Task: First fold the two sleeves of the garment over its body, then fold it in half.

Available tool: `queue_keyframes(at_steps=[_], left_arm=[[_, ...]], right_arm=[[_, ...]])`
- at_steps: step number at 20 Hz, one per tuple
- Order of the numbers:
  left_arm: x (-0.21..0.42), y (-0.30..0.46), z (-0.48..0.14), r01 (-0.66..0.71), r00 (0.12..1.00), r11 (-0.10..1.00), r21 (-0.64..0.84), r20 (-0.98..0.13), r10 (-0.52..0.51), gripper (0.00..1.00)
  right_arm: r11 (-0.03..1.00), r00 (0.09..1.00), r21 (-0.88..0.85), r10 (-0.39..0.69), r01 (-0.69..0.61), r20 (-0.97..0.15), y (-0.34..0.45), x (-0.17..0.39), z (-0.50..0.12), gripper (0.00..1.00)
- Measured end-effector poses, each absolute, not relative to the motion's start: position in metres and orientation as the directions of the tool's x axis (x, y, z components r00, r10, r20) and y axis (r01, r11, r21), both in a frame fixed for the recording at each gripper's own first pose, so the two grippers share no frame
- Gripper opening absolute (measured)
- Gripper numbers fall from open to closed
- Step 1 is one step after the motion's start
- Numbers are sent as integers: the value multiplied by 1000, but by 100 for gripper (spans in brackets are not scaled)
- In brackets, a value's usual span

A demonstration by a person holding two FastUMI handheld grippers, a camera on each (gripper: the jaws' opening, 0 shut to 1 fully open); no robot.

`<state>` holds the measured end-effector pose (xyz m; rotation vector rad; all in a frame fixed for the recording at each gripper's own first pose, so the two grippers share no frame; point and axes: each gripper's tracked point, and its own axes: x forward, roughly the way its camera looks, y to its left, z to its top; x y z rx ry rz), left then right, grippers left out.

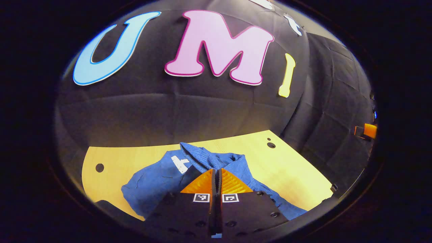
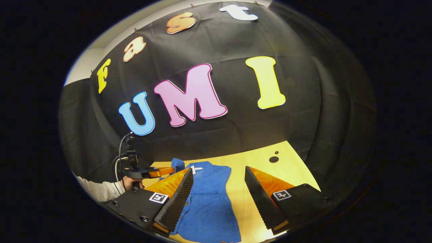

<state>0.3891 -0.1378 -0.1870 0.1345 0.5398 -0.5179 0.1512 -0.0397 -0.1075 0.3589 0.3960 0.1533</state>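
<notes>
Blue garment (image 2: 209,199) lying on the worktop (image 2: 266,162), body spread flat. Left gripper (image 1: 217,177) pinched tight on a sleeve (image 1: 202,157), lifting it up over the body. Seen from the right gripper view, left gripper (image 2: 170,170) at the sleeve near the collar end, a hand (image 2: 130,184) behind it. Right gripper (image 2: 219,199) wide open, holding nothing, hovering above the body. Judged: first sleeve fold under way; second sleeve and the halving left.
</notes>
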Motion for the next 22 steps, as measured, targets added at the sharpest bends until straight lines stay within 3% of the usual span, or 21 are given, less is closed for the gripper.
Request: queue_keyframes(at_steps=[2, 7, 9, 10, 13, 14, 18, 22], left_arm=[[391, -153, -220, 520, 688, 853, 52, -617, -382, 0], [402, -204, -285, 552, 603, 829, 85, -727, -327, 0], [397, -232, -291, 595, 563, 803, 19, -723, -401, 3], [385, -253, -285, 621, 519, 781, -69, -710, -475, 10], [376, -295, -273, 650, 498, 740, -176, -637, -589, 75], [377, -301, -269, 648, 510, 740, -181, -619, -598, 84], [356, -266, -241, 566, 569, 802, -192, -613, -548, 85], [310, -173, -225, 424, 644, 896, -134, -651, -402, 85]], right_arm=[[926, 900, 371, 215, -66, -379, -50, 150, -124, 96], [904, 872, 422, 261, -71, -413, -64, 155, -145, 96], [902, 864, 426, 266, -66, -428, -67, 159, -158, 96], [900, 861, 432, 268, -62, -433, -67, 162, -163, 96], [888, 842, 456, 288, -57, -455, -75, 163, -178, 96], [888, 839, 456, 291, -58, -461, -77, 162, -183, 96], [896, 820, 436, 308, -79, -483, -68, 162, -198, 97], [893, 766, 436, 357, -112, -534, -43, 154, -221, 96]])
